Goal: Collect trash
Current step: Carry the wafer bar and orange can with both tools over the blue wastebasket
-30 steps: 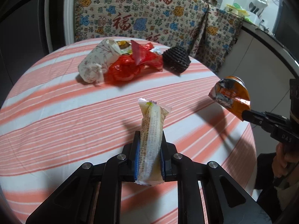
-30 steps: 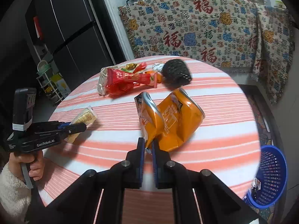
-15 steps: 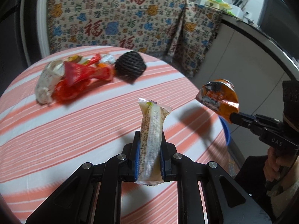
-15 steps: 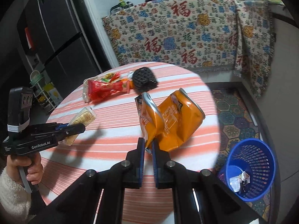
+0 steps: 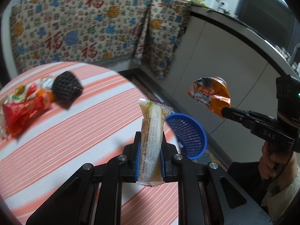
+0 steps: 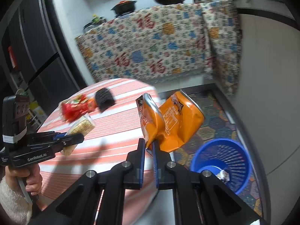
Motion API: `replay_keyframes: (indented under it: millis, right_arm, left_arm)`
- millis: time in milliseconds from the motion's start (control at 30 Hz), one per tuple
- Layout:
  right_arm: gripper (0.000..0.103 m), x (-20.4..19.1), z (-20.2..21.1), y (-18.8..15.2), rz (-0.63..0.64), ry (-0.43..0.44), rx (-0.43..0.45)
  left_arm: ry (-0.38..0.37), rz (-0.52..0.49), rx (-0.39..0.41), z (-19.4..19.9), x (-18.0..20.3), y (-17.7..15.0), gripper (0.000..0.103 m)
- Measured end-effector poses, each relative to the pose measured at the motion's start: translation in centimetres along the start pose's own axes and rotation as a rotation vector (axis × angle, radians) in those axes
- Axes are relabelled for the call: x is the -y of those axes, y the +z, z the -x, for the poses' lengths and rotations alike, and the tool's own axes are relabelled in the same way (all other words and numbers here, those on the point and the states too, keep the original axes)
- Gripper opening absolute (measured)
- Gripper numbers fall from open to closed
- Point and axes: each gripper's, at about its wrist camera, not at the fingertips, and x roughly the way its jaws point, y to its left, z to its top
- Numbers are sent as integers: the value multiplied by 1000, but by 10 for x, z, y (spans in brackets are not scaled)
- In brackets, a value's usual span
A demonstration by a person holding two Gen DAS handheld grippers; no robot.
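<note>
a pale snack wrapper (image 5: 152, 129) is being clamped in the left gripper (image 5: 150, 150) over the table edge (image 5: 131, 80); an orange chip bag (image 6: 170, 123) is being pinched by the right gripper (image 6: 149, 150) above open floor beside the blue basket (image 6: 241, 161).

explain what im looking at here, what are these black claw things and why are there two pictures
These are two hand-held grippers, one in each of a person's hands, each with a camera looking along its fingers. The left gripper is shut on a pale, clear-wrapped snack bar. The right gripper pinches a crumpled orange foil bag. Each picture also shows the other gripper from the side. On the round table with the orange-and-white striped cloth lie red wrappers and a black mesh piece. A blue plastic basket stands on the floor.
</note>
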Motion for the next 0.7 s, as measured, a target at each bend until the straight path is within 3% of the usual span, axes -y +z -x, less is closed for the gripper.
replay_keyframes:
  millis: [267, 700]
  right_arm:
    - [8, 69, 18, 2, -74, -91, -15]
    - [8, 163, 6, -5, -198, -140, -109]
  left_arm:
    - [-82, -16, -22, -44, 49, 29, 15]
    - [-93, -73, -68, -123, 110, 44, 15]
